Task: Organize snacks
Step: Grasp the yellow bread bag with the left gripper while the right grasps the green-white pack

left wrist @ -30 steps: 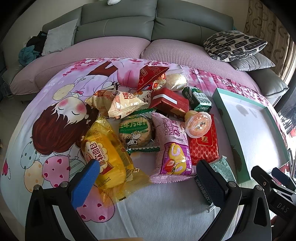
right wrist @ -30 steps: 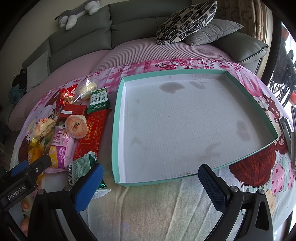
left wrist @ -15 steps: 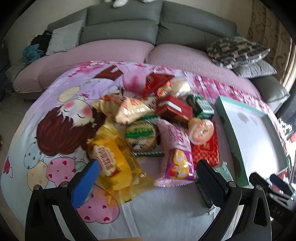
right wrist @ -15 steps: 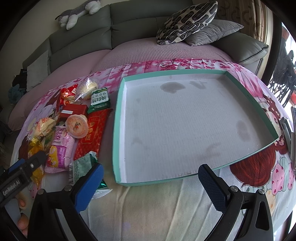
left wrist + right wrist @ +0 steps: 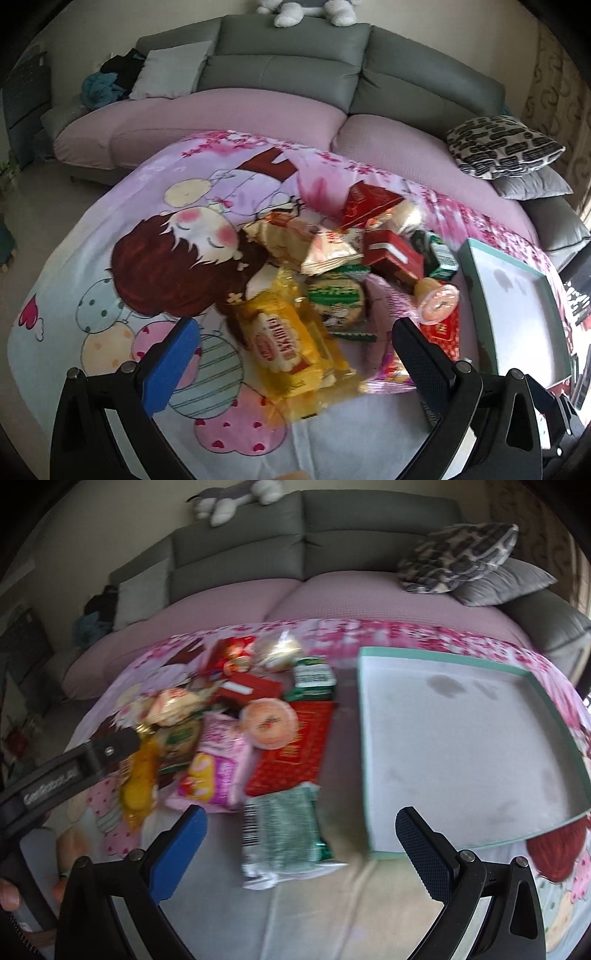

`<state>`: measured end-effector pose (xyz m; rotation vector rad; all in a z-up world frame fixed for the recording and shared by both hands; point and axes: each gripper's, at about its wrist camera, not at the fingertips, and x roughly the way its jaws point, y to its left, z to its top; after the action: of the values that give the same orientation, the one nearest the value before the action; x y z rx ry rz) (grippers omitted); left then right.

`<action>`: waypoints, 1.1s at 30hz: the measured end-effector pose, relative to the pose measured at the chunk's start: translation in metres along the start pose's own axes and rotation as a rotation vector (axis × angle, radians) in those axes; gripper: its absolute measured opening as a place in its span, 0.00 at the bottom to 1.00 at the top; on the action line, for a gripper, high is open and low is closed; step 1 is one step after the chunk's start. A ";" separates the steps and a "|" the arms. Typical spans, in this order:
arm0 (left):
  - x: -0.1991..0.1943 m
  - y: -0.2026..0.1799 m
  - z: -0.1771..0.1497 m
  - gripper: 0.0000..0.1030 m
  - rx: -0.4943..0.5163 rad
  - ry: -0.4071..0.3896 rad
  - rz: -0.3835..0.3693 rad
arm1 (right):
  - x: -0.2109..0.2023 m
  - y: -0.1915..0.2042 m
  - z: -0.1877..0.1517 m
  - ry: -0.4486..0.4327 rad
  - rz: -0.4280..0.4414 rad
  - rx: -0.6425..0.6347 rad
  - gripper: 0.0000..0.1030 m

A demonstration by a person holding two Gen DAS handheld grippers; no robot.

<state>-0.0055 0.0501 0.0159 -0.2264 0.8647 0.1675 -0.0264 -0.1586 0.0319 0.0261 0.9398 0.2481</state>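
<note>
Swung left since a moment ago, right gripper (image 5: 301, 843) now over the green packet (image 5: 286, 832), fingers spread, empty. Left gripper (image 5: 295, 356) likewise gaping above the yellow packet (image 5: 286, 345). Snacks heaped left of the teal tray (image 5: 364, 760).

right wrist view motion-blurred, packet print unreadable | pink packet (image 5: 388, 365) half hidden behind left claw's (image 5: 295, 356) right finger | teal tray (image 5: 476, 291) cut short by dark rim at right | plush toy (image 5: 306, 9) cropped by top edge
</note>
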 end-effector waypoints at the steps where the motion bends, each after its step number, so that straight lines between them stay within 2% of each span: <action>1: 0.002 0.002 0.000 1.00 -0.005 0.011 0.008 | 0.002 0.003 0.000 0.005 0.001 -0.005 1.00; 6: 0.012 0.012 -0.002 1.00 -0.022 0.078 0.019 | 0.007 0.009 -0.002 0.026 0.001 -0.010 0.95; 9: 0.016 0.015 -0.004 1.00 -0.037 0.089 0.034 | 0.011 0.010 -0.003 0.044 -0.004 -0.016 0.93; 12: 0.018 0.015 -0.004 1.00 -0.033 0.080 0.063 | 0.016 0.011 -0.004 0.063 -0.007 -0.018 0.80; 14: 0.023 0.015 -0.005 0.99 -0.033 0.091 0.054 | 0.022 0.009 -0.006 0.085 -0.011 -0.012 0.79; 16: 0.029 0.016 -0.006 0.96 -0.046 0.110 0.022 | 0.027 0.009 -0.007 0.104 -0.030 -0.021 0.74; 17: 0.031 0.016 -0.006 0.94 -0.053 0.113 0.008 | 0.028 0.009 -0.007 0.110 -0.034 -0.023 0.73; 19: 0.035 0.016 -0.006 0.83 -0.062 0.121 -0.019 | 0.031 0.009 -0.008 0.121 -0.033 -0.024 0.73; 23: 0.042 0.015 -0.008 0.75 -0.067 0.136 -0.053 | 0.037 0.008 -0.011 0.147 -0.039 -0.023 0.73; 25: 0.045 0.016 -0.008 0.67 -0.082 0.146 -0.080 | 0.040 0.008 -0.013 0.159 -0.045 -0.024 0.71; 32: 0.051 0.017 -0.009 0.59 -0.104 0.162 -0.096 | 0.044 0.003 -0.014 0.169 -0.047 -0.009 0.63; 33: 0.051 0.017 -0.008 0.58 -0.104 0.161 -0.097 | 0.043 0.003 -0.013 0.167 -0.044 -0.004 0.60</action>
<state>0.0169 0.0667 -0.0308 -0.3818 1.0041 0.1048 -0.0131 -0.1475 -0.0098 -0.0191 1.1043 0.2132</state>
